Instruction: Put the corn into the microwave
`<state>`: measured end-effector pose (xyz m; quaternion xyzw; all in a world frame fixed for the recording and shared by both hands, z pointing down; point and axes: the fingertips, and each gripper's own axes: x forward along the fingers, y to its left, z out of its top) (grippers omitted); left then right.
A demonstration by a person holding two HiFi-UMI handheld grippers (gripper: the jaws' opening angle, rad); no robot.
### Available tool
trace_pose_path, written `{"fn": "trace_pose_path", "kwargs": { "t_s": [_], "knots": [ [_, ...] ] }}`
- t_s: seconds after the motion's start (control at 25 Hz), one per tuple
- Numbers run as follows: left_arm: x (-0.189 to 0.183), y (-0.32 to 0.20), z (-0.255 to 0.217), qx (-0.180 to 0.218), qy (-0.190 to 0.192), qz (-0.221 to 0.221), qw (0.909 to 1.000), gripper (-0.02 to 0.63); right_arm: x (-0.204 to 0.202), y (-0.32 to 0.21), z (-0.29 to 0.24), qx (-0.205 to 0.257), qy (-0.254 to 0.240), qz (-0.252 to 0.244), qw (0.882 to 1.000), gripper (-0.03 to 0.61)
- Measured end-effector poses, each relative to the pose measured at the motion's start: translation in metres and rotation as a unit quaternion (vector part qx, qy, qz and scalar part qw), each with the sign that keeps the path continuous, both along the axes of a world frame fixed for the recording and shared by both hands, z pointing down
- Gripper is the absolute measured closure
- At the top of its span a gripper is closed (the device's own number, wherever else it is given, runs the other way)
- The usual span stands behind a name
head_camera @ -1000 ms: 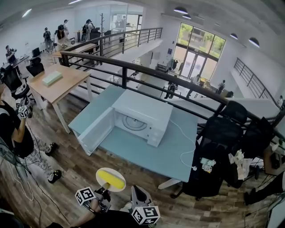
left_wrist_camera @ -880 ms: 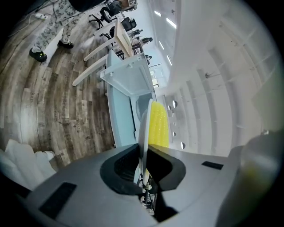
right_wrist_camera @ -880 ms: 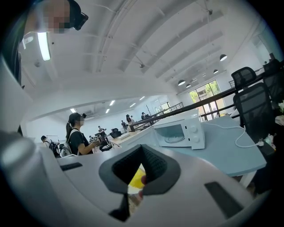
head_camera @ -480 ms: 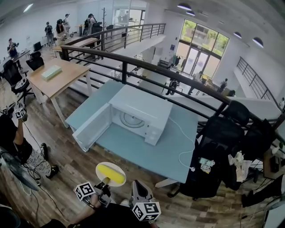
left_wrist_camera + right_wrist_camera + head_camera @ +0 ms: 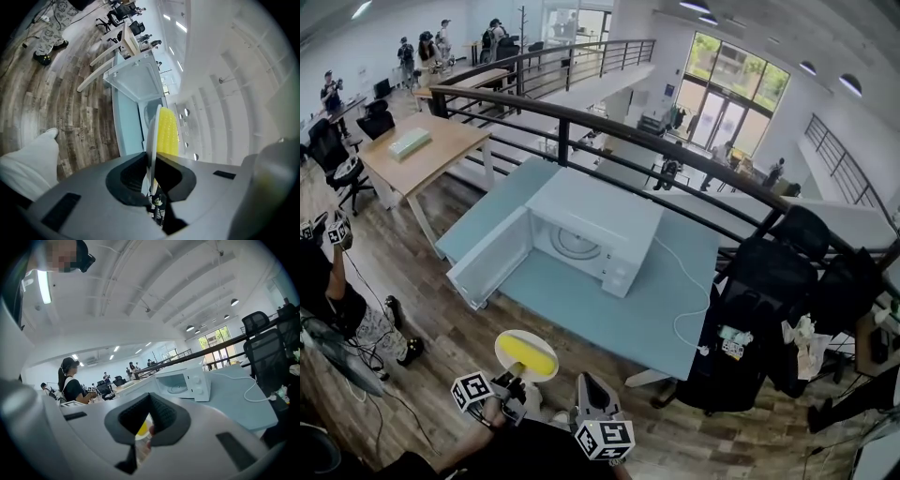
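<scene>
left gripper (image 5: 150, 164) fingers (image 5: 125, 178) clamp plate (image 5: 152, 133) rim | corn (image 5: 167, 133) partly behind plate | right gripper (image 5: 145, 427) fingers (image 5: 165, 416) together

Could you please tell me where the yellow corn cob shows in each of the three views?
Head view: the yellow corn cob lies on a round white plate, low and left of centre.
Left gripper view: the cob is at centre, right of the edge-on plate.
Right gripper view: only a small yellow patch shows in the jaw gap, likely the cob.
Shared landmark: the white microwave, door open.
</scene>
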<state>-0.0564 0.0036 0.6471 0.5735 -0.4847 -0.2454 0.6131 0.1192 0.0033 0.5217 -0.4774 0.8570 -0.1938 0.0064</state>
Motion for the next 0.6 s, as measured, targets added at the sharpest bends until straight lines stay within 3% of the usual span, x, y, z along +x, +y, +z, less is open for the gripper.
{"fn": "trace_pose_path", "kwargs": {
  "t_s": [0.6],
  "knots": [
    [-0.008,-0.070,0.002,0.014,-0.002,0.016,0.9998,0.586,-0.001,-0.047,0.005,0.010,0.018,0.023,1.000,0.569]
  ]
}}
